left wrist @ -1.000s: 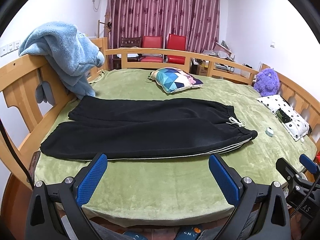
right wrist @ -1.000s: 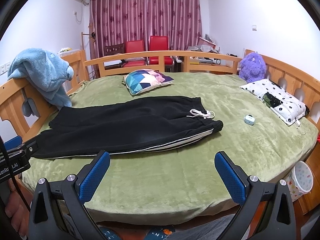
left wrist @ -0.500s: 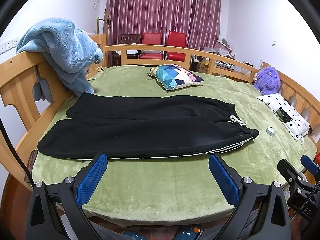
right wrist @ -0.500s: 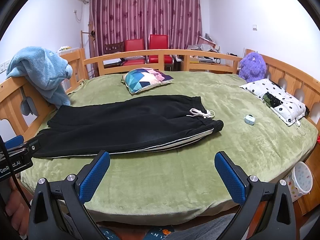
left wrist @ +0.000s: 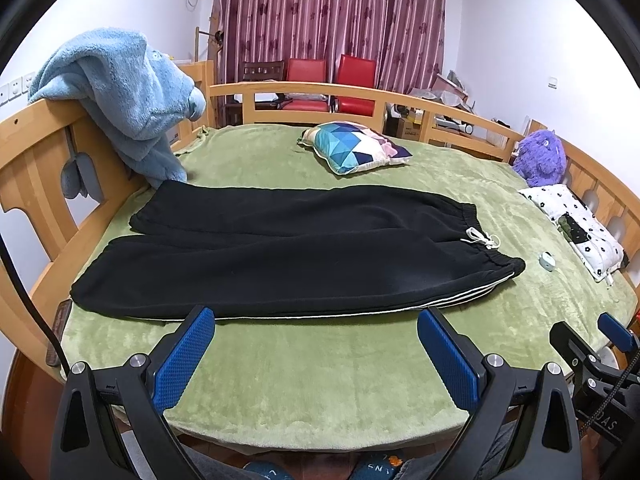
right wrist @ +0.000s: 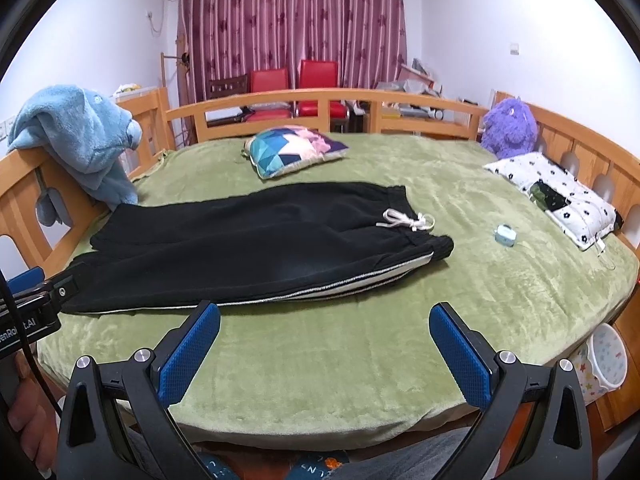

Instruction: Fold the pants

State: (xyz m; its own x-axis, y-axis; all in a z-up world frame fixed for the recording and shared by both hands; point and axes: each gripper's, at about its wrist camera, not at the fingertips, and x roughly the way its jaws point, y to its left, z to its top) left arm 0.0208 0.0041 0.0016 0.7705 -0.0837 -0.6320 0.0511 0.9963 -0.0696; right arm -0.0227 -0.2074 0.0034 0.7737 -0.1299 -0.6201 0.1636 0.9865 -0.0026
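Black pants (left wrist: 288, 256) with white side stripes lie flat on the green bed, legs to the left, waistband and white drawstring (left wrist: 482, 238) to the right. They show in the right wrist view too (right wrist: 256, 252). My left gripper (left wrist: 316, 344) is open and empty, above the bed's near edge, short of the pants' near hem. My right gripper (right wrist: 324, 344) is open and empty, also near the front edge, short of the striped side. The right gripper shows at the right edge of the left wrist view (left wrist: 592, 344).
A green blanket (left wrist: 320, 380) covers the bed, ringed by a wooden rail (left wrist: 40, 168). A blue plush robe (left wrist: 128, 92) hangs on the left rail. A patterned cushion (left wrist: 356, 150), purple plush toy (left wrist: 540, 158), floral pillow (left wrist: 576, 220) and small teal object (left wrist: 547, 261) lie around.
Both grippers have moved slightly forward and toward the pants; the view has crept closer. The pants have not moved and both grippers stay open.
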